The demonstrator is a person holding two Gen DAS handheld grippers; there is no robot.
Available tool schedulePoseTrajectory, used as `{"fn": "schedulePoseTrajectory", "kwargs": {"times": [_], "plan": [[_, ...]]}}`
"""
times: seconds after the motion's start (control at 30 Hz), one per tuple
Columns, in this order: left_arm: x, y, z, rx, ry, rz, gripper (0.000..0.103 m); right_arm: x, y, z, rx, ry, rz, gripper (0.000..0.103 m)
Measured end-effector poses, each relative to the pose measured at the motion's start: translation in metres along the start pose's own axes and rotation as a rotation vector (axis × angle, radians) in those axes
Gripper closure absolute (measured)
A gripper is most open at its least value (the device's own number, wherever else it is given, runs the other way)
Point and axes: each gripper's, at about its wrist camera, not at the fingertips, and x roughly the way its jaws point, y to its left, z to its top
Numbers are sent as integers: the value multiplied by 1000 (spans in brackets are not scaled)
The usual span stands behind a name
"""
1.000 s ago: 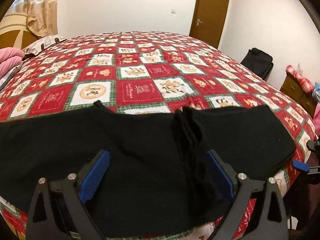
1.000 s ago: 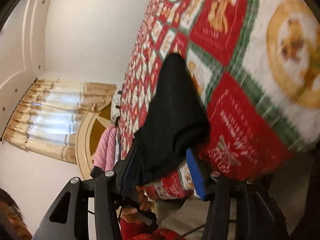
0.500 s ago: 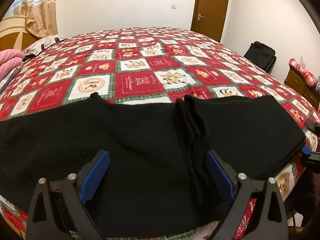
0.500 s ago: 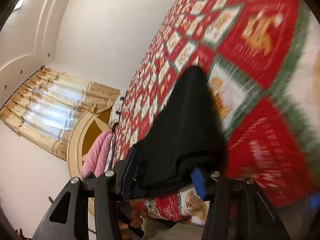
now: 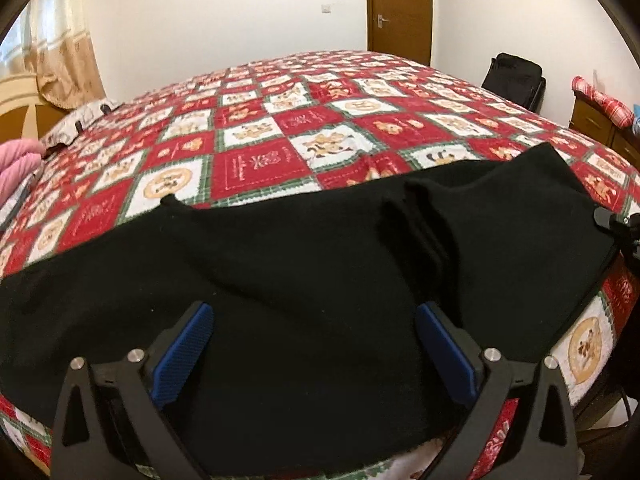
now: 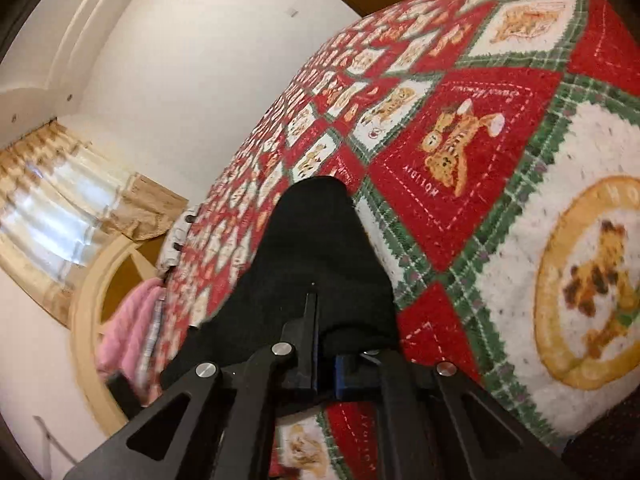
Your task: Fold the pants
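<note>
Black pants (image 5: pixel 320 264) lie spread along the near edge of the bed, with a bunched fold right of the middle. My left gripper (image 5: pixel 312 312) hangs open just above them, its blue pads wide apart with cloth below and nothing pinched. At the pants' right end sits my right gripper (image 5: pixel 616 224). In the right wrist view my right gripper (image 6: pixel 320 320) has its jaws closing tight, fingers together on the edge of the pants (image 6: pixel 316 248), which stretch away across the quilt.
A red, white and green patchwork quilt (image 5: pixel 256 160) covers the bed. Pink bedding (image 5: pixel 16 164) lies by the headboard at the left. A brown door (image 5: pixel 400 4), a black suitcase (image 5: pixel 514 76) and a wooden dresser (image 5: pixel 596 120) stand beyond the bed.
My right gripper's jaws have come together on the pants' end, and that hand has rolled. The left gripper stays open over the cloth, tilted a little.
</note>
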Motion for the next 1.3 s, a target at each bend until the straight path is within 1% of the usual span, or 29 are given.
{"fn": "schedulePoseTrajectory", "kwargs": {"times": [0.03,0.07,0.1,0.13,0.2,0.23,0.27,0.3,0.33,0.4,0.43,0.47,0.53,0.6,0.63,0.7,0.73,0.77,0.8,0.83,0.87,0.93,1.0,1.07,1.1,1.13,1.2,1.23,1.3], "plan": [[0,2,1,-6,2,-4,0,0,6,-2,-45,-9,-17,96],[-1,4,2,-16,5,-7,0,1,13,-3,-83,10,-42,95],[-1,6,3,-24,7,-6,0,2,16,-3,-86,35,-49,90],[-2,9,4,-34,8,0,0,3,18,-1,-72,87,-43,87],[-6,14,7,-43,-3,19,0,-1,19,-3,-20,179,-7,65],[-10,17,10,-50,-18,38,0,-6,20,-7,-2,222,38,63],[-14,21,14,-61,-36,55,0,-12,24,-11,-13,253,81,63],[-19,23,17,-69,-57,62,0,-22,33,-14,-70,254,92,63],[-27,23,21,-72,-92,64,0,-31,42,-14,-140,226,76,63],[-40,18,30,-51,-151,59,0,-50,67,-8,-330,110,30,63],[-45,14,34,-35,-174,49,0,-53,76,-3,-383,66,13,63],[-48,6,39,-14,-190,24,0,-54,83,4,-425,32,-5,63],[-46,-8,46,10,-192,-30,0,-37,92,23,-479,14,-56,63],[-35,-23,50,26,-173,-94,0,-8,94,36,-513,25,-81,63],[-26,-30,50,33,-154,-102,0,9,94,42,-526,26,-119,63],[-1,-43,44,60,-83,-81,0,46,89,48,-533,43,-199,63],[9,-45,40,73,-45,-72,0,69,77,49,-522,95,-257,63],[18,-44,35,79,-11,-62,0,84,70,50,-502,118,-283,63],[21,-40,31,71,0,-73,0,88,63,51,-479,104,-275,63],[18,-34,29,44,-14,-95,0,86,60,51,-469,77,-263,63],[14,-26,29,23,-19,-95,0,85,61,52,-465,61,-264,63],[4,-11,30,7,-37,-73,0,82,63,51,-456,38,-282,63],[-11,11,26,-31,-67,-33,0,77,70,47,-454,6,-305,63],[-24,39,18,-70,-87,25,0,58,89,33,-484,-80,-319,63],[-33,62,9,-108,-96,82,0,49,101,22,-518,-119,-271,63],[-37,76,4,-133,-97,121,0,45,110,14,-546,-129,-236,62],[-49,114,-13,-206,-92,225,0,43,129,-3,-610,-141,-205,61],[-55,134,-23,-247,-87,277,0,44,138,-11,-633,-123,-180,61],[-66,165,-41,-323,-84,363,0,50,145,-20,-630,-75,-143,61]]}}
